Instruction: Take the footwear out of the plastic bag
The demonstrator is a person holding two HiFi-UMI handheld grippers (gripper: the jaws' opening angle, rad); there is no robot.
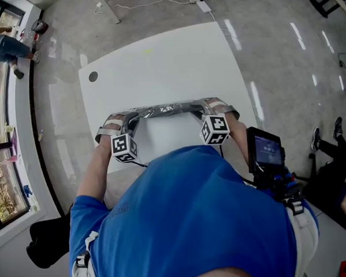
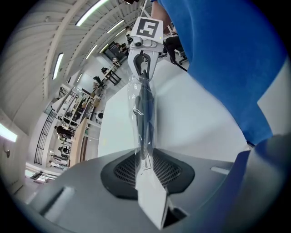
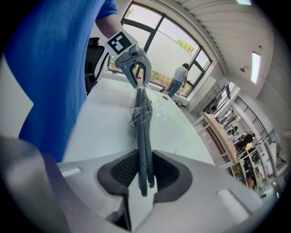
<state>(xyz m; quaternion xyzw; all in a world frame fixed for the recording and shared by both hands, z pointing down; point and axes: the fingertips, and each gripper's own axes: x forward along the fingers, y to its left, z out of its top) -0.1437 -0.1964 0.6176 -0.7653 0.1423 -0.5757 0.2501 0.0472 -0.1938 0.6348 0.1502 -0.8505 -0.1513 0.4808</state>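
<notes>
A clear plastic bag [image 1: 168, 110] with dark flat footwear [image 2: 145, 107] inside hangs stretched between my two grippers above the white table [image 1: 157, 60]. My left gripper [image 1: 110, 128] holds the bag's left end; in the left gripper view its jaws [image 2: 146, 168] are shut on the clear plastic. My right gripper [image 1: 222, 108] holds the other end. In the right gripper view its jaws [image 3: 144, 175] are shut on the dark footwear [image 3: 143, 132], whose ends stick out past the pads. Each gripper view shows the other gripper at the bag's far end.
A dark round hole [image 1: 93, 76] marks the table's far left part. Cables and a power adapter [image 1: 203, 5] lie on the floor beyond the table. A person [image 1: 3, 48] stands by the window at the left. Another person's legs [image 1: 330, 150] show at the right.
</notes>
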